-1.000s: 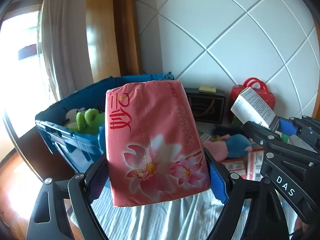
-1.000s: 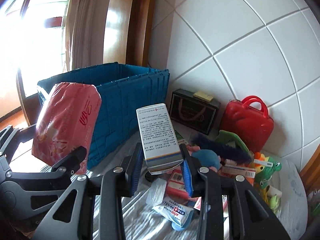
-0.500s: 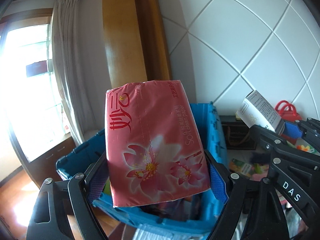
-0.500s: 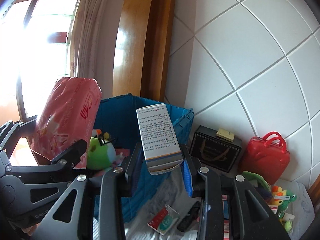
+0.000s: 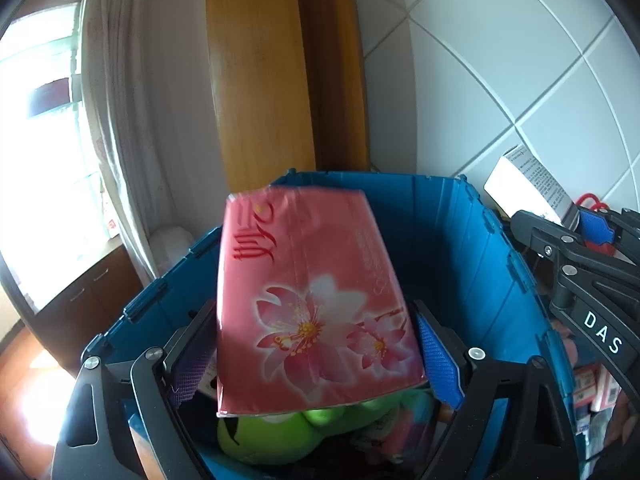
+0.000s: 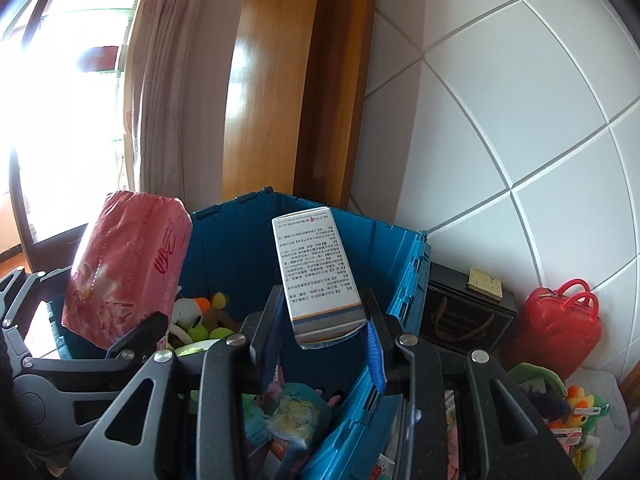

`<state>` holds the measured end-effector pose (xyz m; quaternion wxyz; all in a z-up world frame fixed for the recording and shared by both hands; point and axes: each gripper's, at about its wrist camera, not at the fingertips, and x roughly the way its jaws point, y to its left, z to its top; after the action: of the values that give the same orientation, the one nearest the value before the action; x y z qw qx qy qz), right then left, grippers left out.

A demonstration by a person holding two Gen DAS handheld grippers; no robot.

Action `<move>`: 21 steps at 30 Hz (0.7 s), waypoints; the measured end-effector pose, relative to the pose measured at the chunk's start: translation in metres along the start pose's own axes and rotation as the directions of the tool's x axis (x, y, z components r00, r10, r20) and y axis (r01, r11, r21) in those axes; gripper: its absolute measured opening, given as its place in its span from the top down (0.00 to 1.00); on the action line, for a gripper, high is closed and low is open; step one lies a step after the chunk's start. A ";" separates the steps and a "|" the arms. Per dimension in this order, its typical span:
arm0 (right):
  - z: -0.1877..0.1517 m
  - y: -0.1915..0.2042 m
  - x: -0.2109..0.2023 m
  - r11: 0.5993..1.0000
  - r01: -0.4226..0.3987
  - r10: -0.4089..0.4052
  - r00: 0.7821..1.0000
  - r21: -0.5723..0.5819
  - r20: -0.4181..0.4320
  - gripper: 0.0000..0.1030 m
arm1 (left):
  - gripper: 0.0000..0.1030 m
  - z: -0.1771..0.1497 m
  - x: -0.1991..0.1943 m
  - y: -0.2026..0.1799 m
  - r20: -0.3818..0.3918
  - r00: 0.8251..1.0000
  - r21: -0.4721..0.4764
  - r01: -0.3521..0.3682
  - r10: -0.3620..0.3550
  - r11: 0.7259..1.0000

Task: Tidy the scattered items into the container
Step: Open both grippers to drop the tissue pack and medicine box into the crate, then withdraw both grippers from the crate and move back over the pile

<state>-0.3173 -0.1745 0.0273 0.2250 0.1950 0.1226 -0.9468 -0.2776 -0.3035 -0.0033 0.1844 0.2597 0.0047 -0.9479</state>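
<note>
Left wrist view: right gripper (image 5: 576,220) arm reads "DAS" beside tissue pack (image 5: 312,300)

- My bed (image 6: 600,384), in its pale sheet, carries the blue crate (image 6: 404,280).
- Beside it: black box (image 6: 464,312), red case (image 6: 560,332), plush toys (image 6: 580,404).

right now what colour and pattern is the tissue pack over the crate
Pink-red with pink and white flowers, the tissue pack shows best in the left wrist view.
</note>
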 end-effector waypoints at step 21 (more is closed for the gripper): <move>-0.016 -0.015 0.001 0.997 0.067 -0.065 0.997 0.049 -0.045 0.03 | 0.01 -0.013 -0.013 -0.002 -0.001 1.000 -0.027 0.012 -0.012 1.000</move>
<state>-0.3205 -0.1565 0.0149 0.1857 0.2168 0.1096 -0.9521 -0.2616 -0.2956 -0.0079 0.1822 0.2579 0.0190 -0.9486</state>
